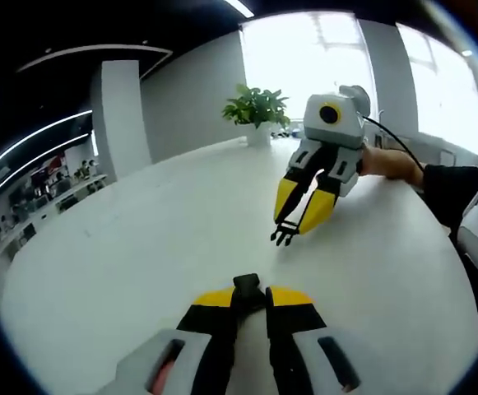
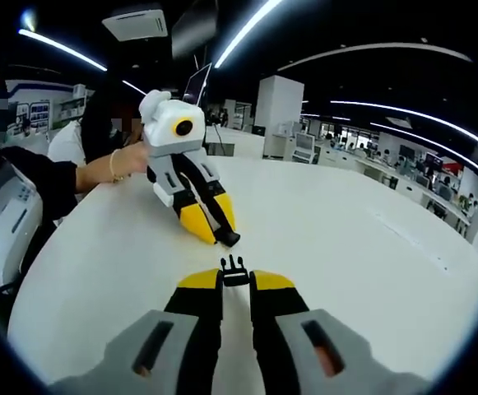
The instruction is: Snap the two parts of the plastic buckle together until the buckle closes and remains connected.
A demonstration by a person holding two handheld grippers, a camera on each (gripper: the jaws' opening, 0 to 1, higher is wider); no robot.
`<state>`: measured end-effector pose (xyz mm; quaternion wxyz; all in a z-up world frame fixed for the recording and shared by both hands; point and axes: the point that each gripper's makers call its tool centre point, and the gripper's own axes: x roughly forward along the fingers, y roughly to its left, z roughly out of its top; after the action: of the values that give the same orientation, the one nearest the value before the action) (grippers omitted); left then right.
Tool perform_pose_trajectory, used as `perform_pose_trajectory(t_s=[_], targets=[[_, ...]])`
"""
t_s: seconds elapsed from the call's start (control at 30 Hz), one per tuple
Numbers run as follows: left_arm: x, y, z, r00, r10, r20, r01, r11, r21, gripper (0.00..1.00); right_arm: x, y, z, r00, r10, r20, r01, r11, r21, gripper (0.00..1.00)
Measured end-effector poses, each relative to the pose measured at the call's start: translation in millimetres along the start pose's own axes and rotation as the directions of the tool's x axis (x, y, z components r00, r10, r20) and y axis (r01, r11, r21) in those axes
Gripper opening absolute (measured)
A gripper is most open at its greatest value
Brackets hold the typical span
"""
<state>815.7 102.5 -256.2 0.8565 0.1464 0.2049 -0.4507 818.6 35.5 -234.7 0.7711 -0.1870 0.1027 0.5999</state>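
Note:
My left gripper (image 1: 249, 298) is shut on a black socket half of the buckle (image 1: 248, 287), which sticks out a little past the yellow fingertips. Opposite it, my right gripper (image 1: 295, 223) comes in from the upper right, shut on the black pronged half (image 1: 284, 235). In the right gripper view, the pronged half (image 2: 234, 271) sits between my right gripper's (image 2: 235, 282) closed tips, prongs pointing forward. The left gripper (image 2: 216, 231) faces it with the socket half (image 2: 229, 239) at its tip. The two halves are apart, a short gap between them above the white table (image 2: 345, 247).
A potted plant (image 1: 257, 108) stands at the table's far edge. A person's hand (image 1: 387, 161) and dark sleeve hold the right gripper. A grey-white machine (image 2: 0, 222) sits at the table's edge beside the person. Office desks fill the background.

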Motion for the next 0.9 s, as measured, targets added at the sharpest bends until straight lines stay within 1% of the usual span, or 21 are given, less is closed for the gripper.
perform_pose_trajectory(t_s=[0.13, 0.23, 0.37, 0.5, 0.63, 0.7, 0.9], targets=[[1.9, -7.4, 0.7, 1.000, -0.018, 0.004, 0.018, 1.000, 0.020, 0.12, 3.7, 7.2, -2.5, 1.000, 0.016, -0.013, -0.016, 1.000, -0.013, 0.12], [1.6, -11.6, 1.6, 1.000, -0.024, 0.001, 0.024, 0.998, 0.059, 0.12, 4.6, 9.0, -4.5, 0.999, 0.023, -0.024, -0.023, 0.999, -0.025, 0.12], [0.9, -15.1, 1.9, 0.999, -0.036, 0.000, 0.036, 0.996, 0.081, 0.12, 5.6, 10.2, -8.0, 0.999, 0.030, -0.037, -0.031, 0.999, -0.038, 0.12], [0.5, -16.2, 2.1, 0.999, -0.038, 0.000, 0.037, 0.995, 0.091, 0.12, 5.8, 10.7, -9.5, 0.999, 0.030, -0.037, -0.032, 0.999, -0.037, 0.12], [0.7, -20.3, 2.5, 0.998, -0.066, 0.007, 0.065, 0.995, 0.081, 0.12, 5.8, 13.4, -8.9, 0.999, 0.042, -0.034, -0.044, 0.998, -0.046, 0.12], [0.6, -22.8, 2.7, 0.997, -0.077, 0.008, 0.076, 0.994, 0.084, 0.12, 6.0, 14.9, -9.5, 0.998, 0.047, -0.039, -0.049, 0.997, -0.063, 0.12], [0.1, -30.1, 3.6, 0.995, -0.098, 0.007, 0.097, 0.989, 0.115, 0.12, 5.9, 16.5, -9.2, 0.998, 0.057, -0.033, -0.059, 0.995, -0.080, 0.12]])
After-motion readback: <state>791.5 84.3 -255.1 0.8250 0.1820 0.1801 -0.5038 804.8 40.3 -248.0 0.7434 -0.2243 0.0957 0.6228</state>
